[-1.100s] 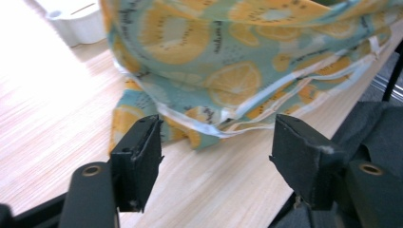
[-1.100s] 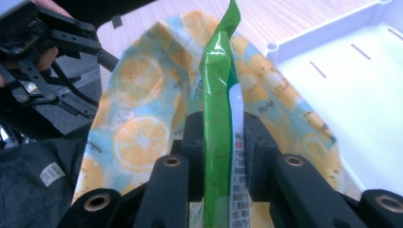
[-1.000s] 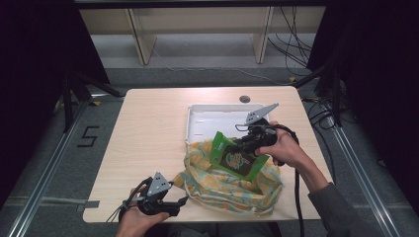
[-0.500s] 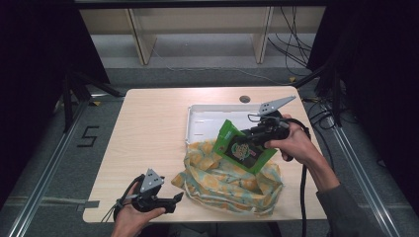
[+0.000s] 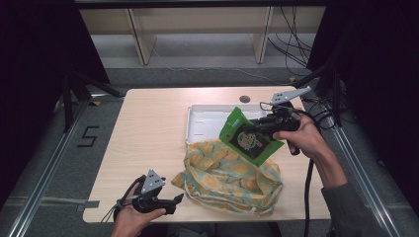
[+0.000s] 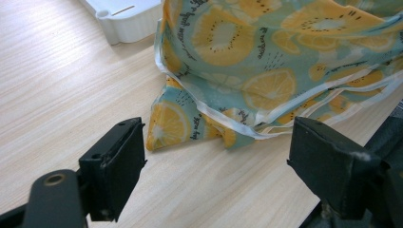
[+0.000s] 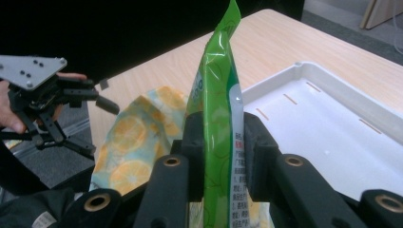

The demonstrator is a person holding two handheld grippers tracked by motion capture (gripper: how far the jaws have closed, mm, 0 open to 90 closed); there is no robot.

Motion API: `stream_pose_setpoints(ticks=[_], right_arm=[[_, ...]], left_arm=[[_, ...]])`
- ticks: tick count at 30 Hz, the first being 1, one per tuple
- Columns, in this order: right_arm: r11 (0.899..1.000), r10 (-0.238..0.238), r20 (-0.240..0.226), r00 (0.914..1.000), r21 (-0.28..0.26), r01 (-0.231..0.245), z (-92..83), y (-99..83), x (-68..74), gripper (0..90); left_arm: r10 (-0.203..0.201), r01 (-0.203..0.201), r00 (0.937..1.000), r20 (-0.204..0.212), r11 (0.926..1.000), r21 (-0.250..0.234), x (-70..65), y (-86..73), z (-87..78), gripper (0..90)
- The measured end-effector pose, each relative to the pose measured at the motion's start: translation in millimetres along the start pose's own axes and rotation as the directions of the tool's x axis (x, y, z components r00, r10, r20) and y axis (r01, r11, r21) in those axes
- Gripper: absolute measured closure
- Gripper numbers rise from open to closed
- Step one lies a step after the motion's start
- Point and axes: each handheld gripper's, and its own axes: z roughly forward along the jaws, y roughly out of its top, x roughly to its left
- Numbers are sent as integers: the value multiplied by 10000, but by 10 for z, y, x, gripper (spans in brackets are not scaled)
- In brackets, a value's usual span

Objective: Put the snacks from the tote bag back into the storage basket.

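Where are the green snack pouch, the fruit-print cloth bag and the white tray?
green snack pouch (image 5: 249, 140): high view, dark printed front face.
fruit-print cloth bag (image 6: 266, 52): left gripper view, side panel with orange slices.
white tray (image 7: 347, 102): right gripper view, far raised rim.

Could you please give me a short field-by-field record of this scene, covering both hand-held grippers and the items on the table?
left hand-held gripper: open, jaws just widened, nothing between them, beside the bag's corner
right hand-held gripper: shut on the green snack pouch, held above the bag
fabric bag: lemon print, slumped on the table
white tray: behind the bag, no items seen inside
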Motion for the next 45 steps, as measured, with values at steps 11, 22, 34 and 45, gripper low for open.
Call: stream_pose_setpoints(ticks=[11, 22, 34, 45], right_arm=[[9965, 566, 504, 9971, -642, -533, -151, 141, -244, 747], [9880, 1282, 1532, 9798, -1058, -1127, -174, 214, -594, 746], [9712, 2343, 2060, 9501, -923, -2195, -48, 189, -847, 748], [9513, 3083, 2893, 9062, -972, -2926, 116, 127, -1180, 747]], left_arm=[[-120, 120, 9999, -40, 9999, -41, -6, 0, 4, 187], [-239, 241, 9997, 100, 9995, -179, -3, -2, 5, 181], [-456, 461, 9987, 227, 9987, -203, -15, 0, 5, 180], [-293, 298, 9991, 301, 9994, -177, -41, 5, 0, 180]])
